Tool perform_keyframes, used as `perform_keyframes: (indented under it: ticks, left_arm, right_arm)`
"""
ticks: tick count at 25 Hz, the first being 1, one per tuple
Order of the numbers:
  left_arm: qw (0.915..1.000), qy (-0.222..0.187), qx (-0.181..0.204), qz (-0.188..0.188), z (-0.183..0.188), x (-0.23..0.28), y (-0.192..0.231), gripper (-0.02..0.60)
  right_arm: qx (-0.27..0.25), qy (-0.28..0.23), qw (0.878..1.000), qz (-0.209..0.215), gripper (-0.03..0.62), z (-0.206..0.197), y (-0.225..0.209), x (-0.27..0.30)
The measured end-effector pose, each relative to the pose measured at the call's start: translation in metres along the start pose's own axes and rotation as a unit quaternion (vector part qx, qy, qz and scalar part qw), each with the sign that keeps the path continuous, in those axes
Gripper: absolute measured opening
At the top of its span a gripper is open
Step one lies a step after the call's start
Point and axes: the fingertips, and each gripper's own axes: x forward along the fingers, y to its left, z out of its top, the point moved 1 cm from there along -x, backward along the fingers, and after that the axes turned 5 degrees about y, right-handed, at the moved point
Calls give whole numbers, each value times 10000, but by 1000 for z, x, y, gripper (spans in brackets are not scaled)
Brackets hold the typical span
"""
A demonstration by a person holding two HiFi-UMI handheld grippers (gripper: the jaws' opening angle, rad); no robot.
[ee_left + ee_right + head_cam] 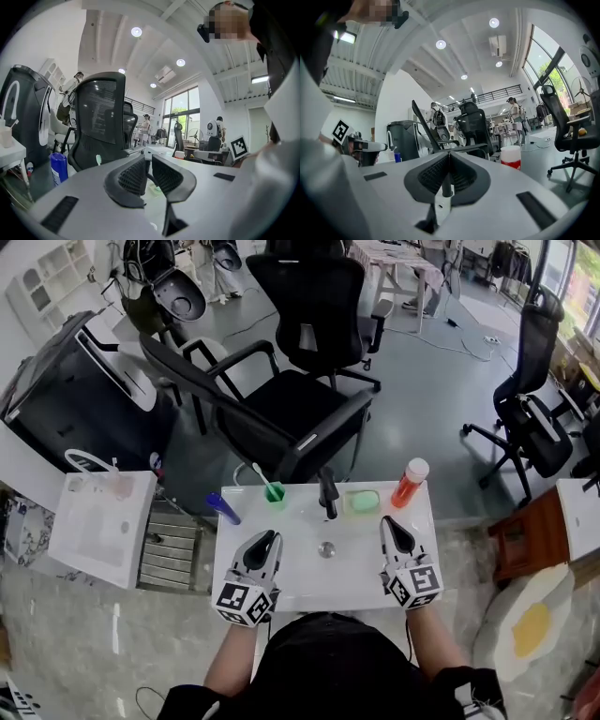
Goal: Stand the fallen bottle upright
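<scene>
while an orange bottle (pixel 410 482) stands upright, left gripper (pixel 270 538) jaws sit slightly apart, empty. right gripper (pixel 390 523): pressed together.

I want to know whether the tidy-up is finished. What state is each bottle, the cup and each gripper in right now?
blue bottle: upright.
orange bottle: upright.
green cup: upright, with a toothbrush standing in it.
left gripper: jaws a narrow gap apart, nothing between them.
right gripper: jaws together, empty.
</scene>
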Motion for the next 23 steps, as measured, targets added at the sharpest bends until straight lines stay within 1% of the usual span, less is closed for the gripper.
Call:
perform_keyframes:
  ticks: [7, 11, 23]
  left_arm:
    - [9999, -114, 33, 23, 9, -11, 9, 57]
    - [9999, -118, 3, -4, 7, -12, 9, 57]
    - [9998, -195, -92, 15, 9, -11, 23, 57]
  right_arm:
    - [173, -16, 9994, 297, 31, 2, 23, 12]
    - [76, 22, 9991, 407, 31, 0, 32, 16]
    - [-176, 67, 9983, 546, 31, 6, 42, 30]
